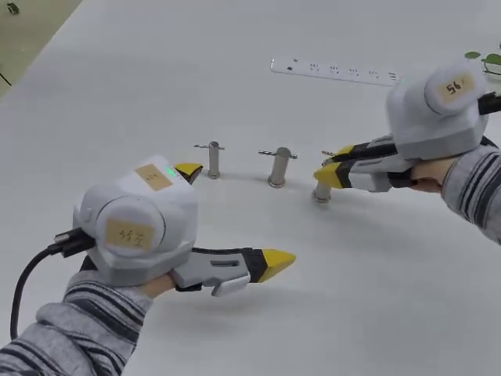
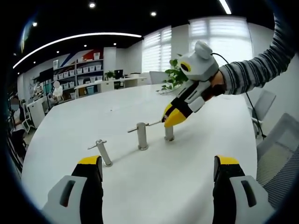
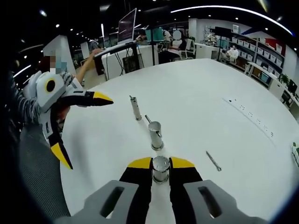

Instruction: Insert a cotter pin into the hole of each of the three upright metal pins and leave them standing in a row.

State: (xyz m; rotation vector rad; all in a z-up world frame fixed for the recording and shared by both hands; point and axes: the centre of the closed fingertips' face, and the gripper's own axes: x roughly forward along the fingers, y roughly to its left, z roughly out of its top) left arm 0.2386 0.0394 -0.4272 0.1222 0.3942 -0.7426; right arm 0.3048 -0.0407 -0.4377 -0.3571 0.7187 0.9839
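The white table point(image 1: 376, 305) is the worktop that carries every part. The left gripper point(image 2: 158, 161) is held over the near left of the table. Its jaws are spread wide with nothing between them, and it is near the left end of the row but apart from it. The right gripper point(image 3: 160, 163) reaches in from the right. Its jaws are closed against the sides of the right metal pin point(image 3: 160, 171), with one yellow tip on each side.

The power strip point(image 1: 337, 72) lies flat at the far side, well apart from the pins. Three metal pins stand upright in a row running left to right across the middle of the table. The left metal pin point(image 1: 213, 162) and the middle metal pin point(image 1: 279, 170) stand free of both grippers. Each carries a pin crosswise near its top, with both ends projecting: the left cotter pin point(image 1: 210, 146) and the middle cotter pin point(image 1: 278, 154). In the right gripper view the right metal pin presents a plain round top. The loose cotter pin point(image 3: 213, 161) lies flat on the table on the far side of the gripped pin, near it but touching neither pin nor jaw.
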